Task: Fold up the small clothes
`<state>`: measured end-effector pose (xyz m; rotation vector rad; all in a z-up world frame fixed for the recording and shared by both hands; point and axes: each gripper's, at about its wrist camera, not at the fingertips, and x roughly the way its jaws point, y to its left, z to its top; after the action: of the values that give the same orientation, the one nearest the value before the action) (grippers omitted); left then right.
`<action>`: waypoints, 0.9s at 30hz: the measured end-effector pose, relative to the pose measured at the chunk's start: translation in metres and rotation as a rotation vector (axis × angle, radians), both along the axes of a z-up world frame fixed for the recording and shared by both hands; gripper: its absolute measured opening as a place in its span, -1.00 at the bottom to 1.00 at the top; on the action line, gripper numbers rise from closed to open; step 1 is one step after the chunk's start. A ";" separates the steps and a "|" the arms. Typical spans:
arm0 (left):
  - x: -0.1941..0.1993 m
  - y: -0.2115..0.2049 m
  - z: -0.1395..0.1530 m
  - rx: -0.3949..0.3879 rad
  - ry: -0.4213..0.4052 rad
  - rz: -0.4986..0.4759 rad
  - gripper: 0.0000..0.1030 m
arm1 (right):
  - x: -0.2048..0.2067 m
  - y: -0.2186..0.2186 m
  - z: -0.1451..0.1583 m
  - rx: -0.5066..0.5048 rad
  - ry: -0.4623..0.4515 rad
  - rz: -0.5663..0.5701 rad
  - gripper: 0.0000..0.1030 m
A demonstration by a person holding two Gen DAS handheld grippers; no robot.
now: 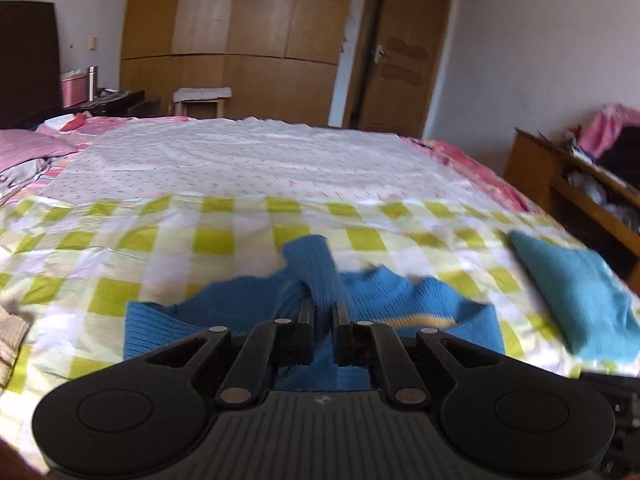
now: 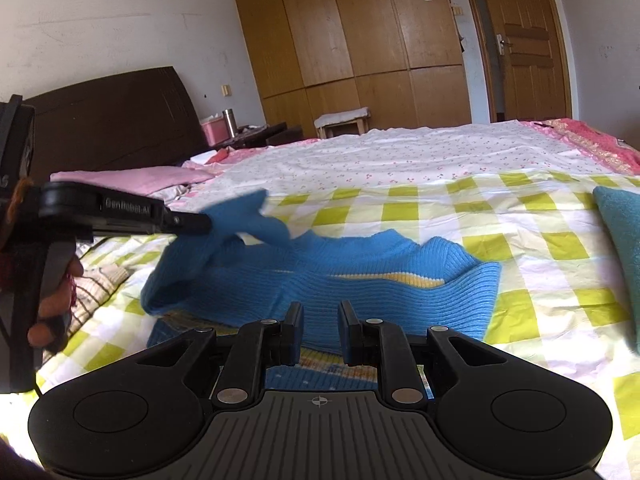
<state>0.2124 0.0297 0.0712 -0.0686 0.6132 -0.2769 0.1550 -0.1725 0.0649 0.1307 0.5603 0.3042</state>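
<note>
A blue knit sweater [image 1: 400,296] [image 2: 380,292] with a yellow stripe lies on the green-checked bed sheet [image 1: 160,240] [image 2: 540,240]. My left gripper [image 1: 323,308] is shut on one sleeve [image 1: 308,260], which rises between its fingers. In the right wrist view the left gripper [image 2: 206,222] comes in from the left and holds that sleeve [image 2: 248,216] up above the sweater's body. My right gripper [image 2: 321,316] sits at the sweater's near edge. Blue fabric fills the narrow gap between its pads.
A folded teal cloth [image 1: 576,292] [image 2: 624,240] lies on the bed to the right. A beige garment [image 1: 10,336] [image 2: 100,280] sits at the left edge. Pink pillows [image 1: 24,148] lie at the headboard end. A wooden shelf [image 1: 560,168] stands right of the bed.
</note>
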 end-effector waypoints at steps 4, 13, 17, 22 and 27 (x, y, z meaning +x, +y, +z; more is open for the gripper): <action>-0.013 -0.018 -0.020 0.066 0.064 -0.022 -0.51 | 0.003 -0.010 -0.003 0.003 0.025 -0.016 -0.62; -0.064 0.024 -0.030 0.090 0.050 0.063 -0.37 | 0.014 -0.029 -0.019 0.117 0.150 -0.053 -0.60; -0.067 0.043 -0.042 0.041 0.047 0.086 -0.32 | 0.029 -0.038 -0.024 0.196 0.197 -0.095 -0.45; -0.061 0.055 -0.057 0.008 0.033 0.081 -0.31 | 0.056 -0.037 -0.034 0.282 0.272 -0.137 -0.39; -0.060 0.069 -0.064 -0.042 0.006 0.083 -0.30 | 0.080 -0.025 -0.046 0.306 0.321 -0.140 -0.38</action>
<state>0.1528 0.0986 0.0072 -0.1351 0.6095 -0.2097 0.2354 -0.1978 0.0190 0.5191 0.8159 0.2319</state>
